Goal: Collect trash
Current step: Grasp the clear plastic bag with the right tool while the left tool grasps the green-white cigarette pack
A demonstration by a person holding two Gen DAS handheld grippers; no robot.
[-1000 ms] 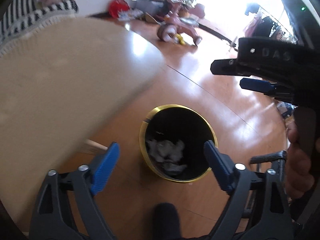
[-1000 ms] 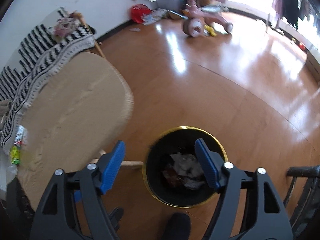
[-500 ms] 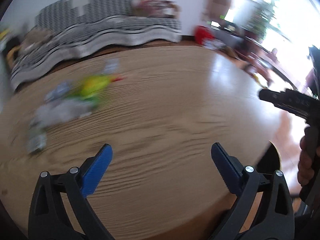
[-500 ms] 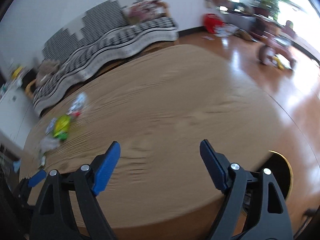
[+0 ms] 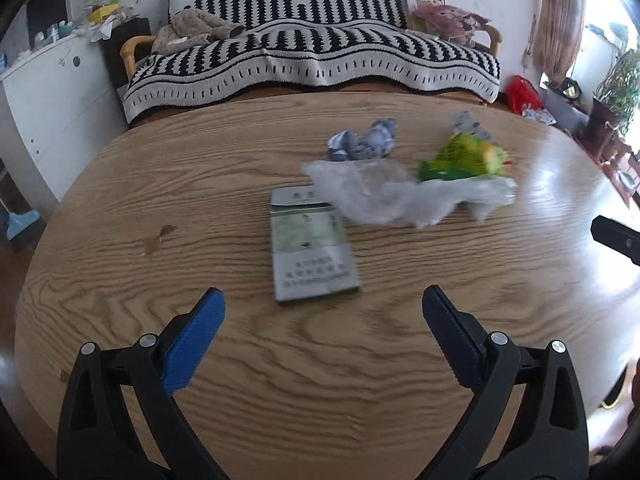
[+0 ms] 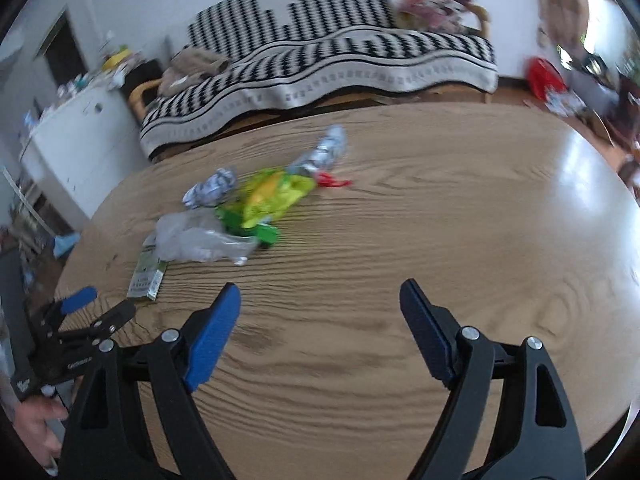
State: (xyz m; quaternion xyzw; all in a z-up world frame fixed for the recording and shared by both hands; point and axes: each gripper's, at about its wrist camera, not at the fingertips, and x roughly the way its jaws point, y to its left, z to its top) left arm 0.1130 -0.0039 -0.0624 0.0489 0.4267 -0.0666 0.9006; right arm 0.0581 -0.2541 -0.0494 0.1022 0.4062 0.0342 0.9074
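On the oval wooden table (image 5: 120,280): flat cigarette pack (image 5: 310,250), clear plastic wrap (image 5: 400,196), green-yellow wrapper (image 5: 464,160), crumpled foil (image 5: 362,144), all clustered and touching. Left gripper (image 5: 322,322) and right gripper (image 6: 320,314) are spread wide, nothing held. Risks judged: the flat pack may be skidded rather than lifted; overlapping wrap may be dragged along.

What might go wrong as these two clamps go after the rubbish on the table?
The clear plastic bag lies over the top of the flat carton and touches the green wrapper, so one grab may drag its neighbours along. The carton lies flat on the wooden table, so the open left gripper may slide over it. The right gripper is close beside it; they might collide.
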